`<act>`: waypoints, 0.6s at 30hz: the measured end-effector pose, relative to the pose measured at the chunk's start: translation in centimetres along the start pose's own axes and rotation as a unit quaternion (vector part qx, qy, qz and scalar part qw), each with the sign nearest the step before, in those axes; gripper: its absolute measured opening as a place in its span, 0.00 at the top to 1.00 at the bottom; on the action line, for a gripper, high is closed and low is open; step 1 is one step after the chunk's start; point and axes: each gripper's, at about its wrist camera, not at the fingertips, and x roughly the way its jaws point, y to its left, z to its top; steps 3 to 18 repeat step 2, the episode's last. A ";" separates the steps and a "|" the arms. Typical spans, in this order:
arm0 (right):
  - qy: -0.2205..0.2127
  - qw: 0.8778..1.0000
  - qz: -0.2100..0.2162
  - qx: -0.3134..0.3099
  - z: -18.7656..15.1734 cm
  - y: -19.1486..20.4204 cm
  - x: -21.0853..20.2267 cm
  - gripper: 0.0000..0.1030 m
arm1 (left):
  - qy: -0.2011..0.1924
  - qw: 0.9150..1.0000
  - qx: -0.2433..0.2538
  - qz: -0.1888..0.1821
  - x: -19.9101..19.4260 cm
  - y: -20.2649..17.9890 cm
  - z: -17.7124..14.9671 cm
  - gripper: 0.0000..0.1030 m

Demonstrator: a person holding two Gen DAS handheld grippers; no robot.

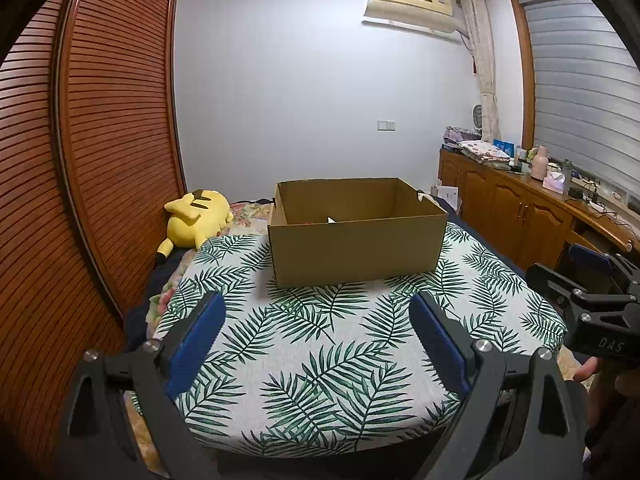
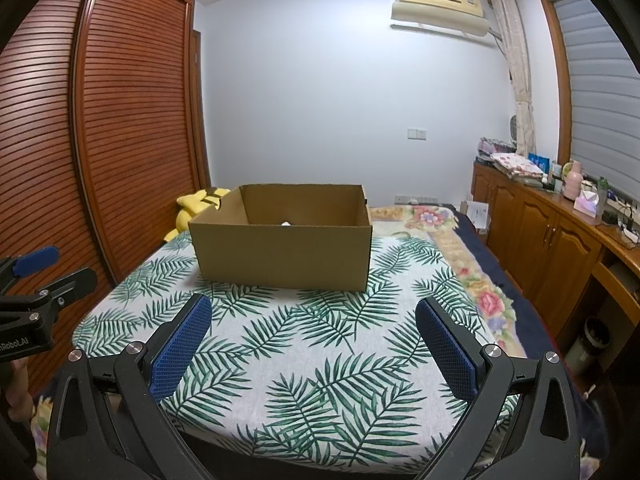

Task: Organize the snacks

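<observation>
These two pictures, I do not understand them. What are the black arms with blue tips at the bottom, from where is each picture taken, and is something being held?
No robot here: a person holds a hand tool with two fingers in each hand. Each tool carries a wide-angle camera looking forward along its fingers, so one picture comes from the left gripper and the other from the right gripper. The blue parts are grip pads. Both grippers are open and hold nothing. Ahead, an open cardboard box stands on a leaf-patterned cloth over a bed. Only a small white bit shows inside the box. A yellow plush toy lies beside it.
</observation>
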 end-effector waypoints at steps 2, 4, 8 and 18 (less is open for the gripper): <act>0.000 1.000 0.000 0.000 0.0 0.0 0.0 0.00 | 0.000 1.000 0.000 -0.001 0.0 0.0 0.0 0.09; 0.000 1.000 0.000 0.000 0.0 0.0 0.0 0.00 | 0.000 1.000 0.000 -0.001 0.0 0.0 0.0 0.09; 0.000 1.000 0.000 0.000 0.0 0.0 0.0 0.00 | 0.000 1.000 0.000 -0.001 0.0 0.0 0.0 0.09; 0.000 1.000 0.000 0.000 0.0 0.0 0.0 0.00 | 0.000 1.000 0.000 -0.001 0.0 0.0 0.0 0.09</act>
